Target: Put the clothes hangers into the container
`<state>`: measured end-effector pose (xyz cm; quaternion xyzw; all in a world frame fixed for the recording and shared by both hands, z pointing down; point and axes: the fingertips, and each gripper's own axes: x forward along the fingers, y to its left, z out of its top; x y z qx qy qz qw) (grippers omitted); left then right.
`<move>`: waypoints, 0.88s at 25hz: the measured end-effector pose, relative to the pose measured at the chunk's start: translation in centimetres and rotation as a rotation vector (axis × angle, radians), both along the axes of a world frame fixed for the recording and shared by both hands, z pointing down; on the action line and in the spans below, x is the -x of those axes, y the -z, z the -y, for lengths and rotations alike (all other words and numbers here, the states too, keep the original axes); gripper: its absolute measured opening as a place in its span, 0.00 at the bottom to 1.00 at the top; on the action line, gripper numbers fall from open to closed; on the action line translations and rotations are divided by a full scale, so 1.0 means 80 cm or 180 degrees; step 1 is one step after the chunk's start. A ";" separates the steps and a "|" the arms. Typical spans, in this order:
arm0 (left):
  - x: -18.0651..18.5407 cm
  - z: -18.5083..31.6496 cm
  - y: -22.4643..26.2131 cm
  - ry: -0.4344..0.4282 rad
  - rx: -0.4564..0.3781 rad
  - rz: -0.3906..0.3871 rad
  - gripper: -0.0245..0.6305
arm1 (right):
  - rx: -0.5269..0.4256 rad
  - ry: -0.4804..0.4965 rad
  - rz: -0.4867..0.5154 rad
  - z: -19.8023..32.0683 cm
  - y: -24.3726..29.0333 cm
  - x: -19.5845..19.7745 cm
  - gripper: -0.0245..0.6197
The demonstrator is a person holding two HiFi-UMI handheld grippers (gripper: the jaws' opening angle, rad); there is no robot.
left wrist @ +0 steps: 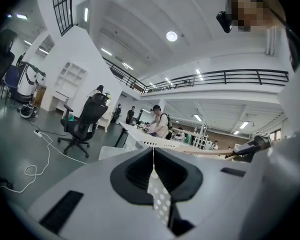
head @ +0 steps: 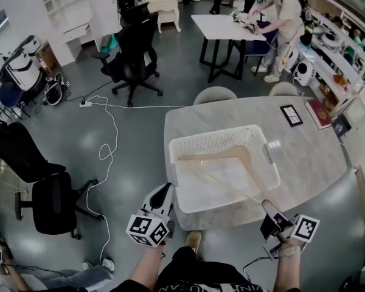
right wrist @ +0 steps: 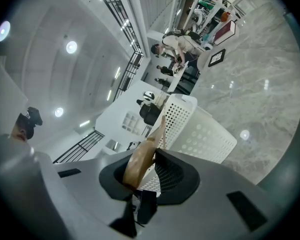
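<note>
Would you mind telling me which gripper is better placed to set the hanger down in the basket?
Right. The right gripper is clamped on the wooden hanger, which already extends across the white basket. The left gripper is shut, empty, outside the basket's near corner.

Hanger [head: 222, 154] end hidden (in right tongs [head: 267, 207]).

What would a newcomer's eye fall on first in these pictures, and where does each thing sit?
The white basket in the middle of the marble table stands out first. A wooden hanger slants out of it to the right gripper, whose jaws are shut on one end near the basket's near right corner. The left gripper hangs at the table's near left edge, jaws together and empty.
</note>
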<state>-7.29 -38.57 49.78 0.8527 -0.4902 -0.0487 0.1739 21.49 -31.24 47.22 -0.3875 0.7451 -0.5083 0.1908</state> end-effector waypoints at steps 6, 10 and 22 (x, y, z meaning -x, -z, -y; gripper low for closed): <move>-0.001 0.002 0.001 -0.0024 0.0002 -0.0018 0.06 | 0.0089 0.0085 -0.0027 0.009 -0.001 -0.001 0.14; 0.001 0.006 0.001 -0.0026 -0.0003 -0.0022 0.06 | 0.0116 0.0061 0.0008 0.011 -0.002 -0.002 0.14; 0.003 0.012 -0.002 -0.0035 0.0003 -0.0039 0.06 | 0.0213 0.0025 -0.0072 0.015 -0.001 0.009 0.14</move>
